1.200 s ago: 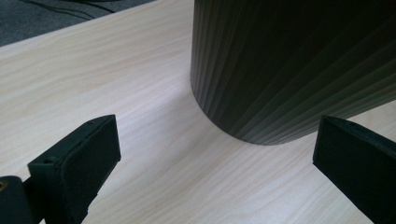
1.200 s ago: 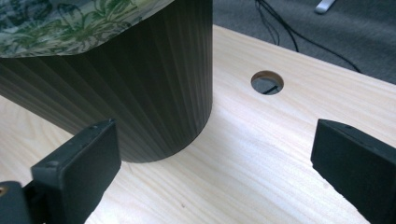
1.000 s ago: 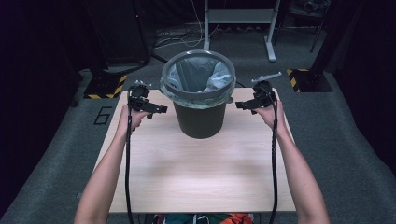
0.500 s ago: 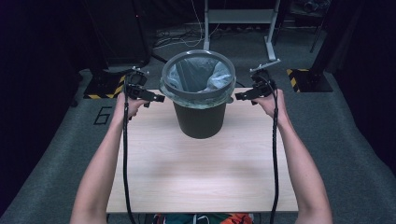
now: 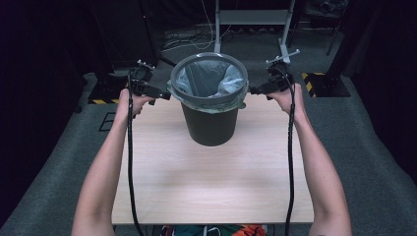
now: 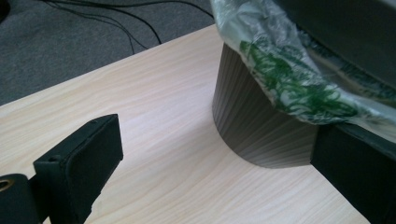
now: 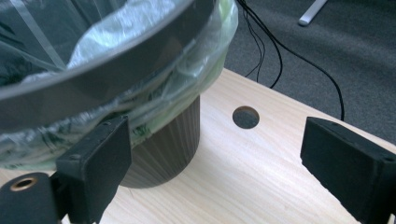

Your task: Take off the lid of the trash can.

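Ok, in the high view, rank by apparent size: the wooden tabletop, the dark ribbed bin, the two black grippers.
1. Light wooden tabletop
2. Dark ribbed bin with its plastic liner
3. Left gripper and right gripper: they look alike, so no ranking between them.

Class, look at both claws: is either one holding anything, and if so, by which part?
Nothing is held. The left claw and right claw are open, flanking the bin's rim.

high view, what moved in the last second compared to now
Both claws moved toward the far edge of the table and closed in on the bin's rim: the left claw from the left, the right claw from the right. Both are open, gripping nothing. The bin and its liner stayed put.
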Motion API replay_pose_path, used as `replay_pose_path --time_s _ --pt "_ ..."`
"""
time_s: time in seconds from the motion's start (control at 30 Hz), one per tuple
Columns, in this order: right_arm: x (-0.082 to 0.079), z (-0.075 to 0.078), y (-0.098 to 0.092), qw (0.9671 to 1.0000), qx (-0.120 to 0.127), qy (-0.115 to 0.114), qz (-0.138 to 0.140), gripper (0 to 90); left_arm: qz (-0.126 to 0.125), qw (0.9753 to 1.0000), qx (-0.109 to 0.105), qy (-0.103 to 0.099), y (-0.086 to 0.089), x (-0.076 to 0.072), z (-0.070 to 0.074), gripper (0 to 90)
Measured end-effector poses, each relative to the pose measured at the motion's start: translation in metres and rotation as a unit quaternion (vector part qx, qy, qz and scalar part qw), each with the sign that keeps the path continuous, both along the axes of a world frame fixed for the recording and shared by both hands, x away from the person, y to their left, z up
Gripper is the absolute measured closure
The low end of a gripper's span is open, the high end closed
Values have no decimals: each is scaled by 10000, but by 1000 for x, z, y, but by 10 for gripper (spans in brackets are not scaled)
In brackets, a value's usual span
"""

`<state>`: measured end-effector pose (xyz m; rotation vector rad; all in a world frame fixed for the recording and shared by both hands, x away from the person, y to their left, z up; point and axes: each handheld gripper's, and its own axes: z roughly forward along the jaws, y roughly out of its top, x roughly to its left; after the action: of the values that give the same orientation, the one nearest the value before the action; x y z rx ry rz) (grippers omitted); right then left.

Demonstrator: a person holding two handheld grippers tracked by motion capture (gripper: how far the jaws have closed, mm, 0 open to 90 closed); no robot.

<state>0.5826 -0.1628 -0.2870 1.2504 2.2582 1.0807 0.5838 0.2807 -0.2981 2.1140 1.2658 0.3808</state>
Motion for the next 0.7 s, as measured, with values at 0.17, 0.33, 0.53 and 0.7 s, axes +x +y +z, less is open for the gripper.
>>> replay_pose_path --time_s 0.17,0.33,0.53,0.7 --pt "0 6 1 10000 -13 -39 3 91 70 10000 31 21 10 -2 1 35" --pt "1 13 3 10000 -15 -94 -22 105 285 9996 -40 -52 20 -2 11 39" --pt "4 24 3 9998 25 -128 -130 125 430 9988 -110 -206 17 1 27 24" --pt "8 35 8 9996 143 -208 -109 172 506 9972 -210 -517 5 7 44 101"
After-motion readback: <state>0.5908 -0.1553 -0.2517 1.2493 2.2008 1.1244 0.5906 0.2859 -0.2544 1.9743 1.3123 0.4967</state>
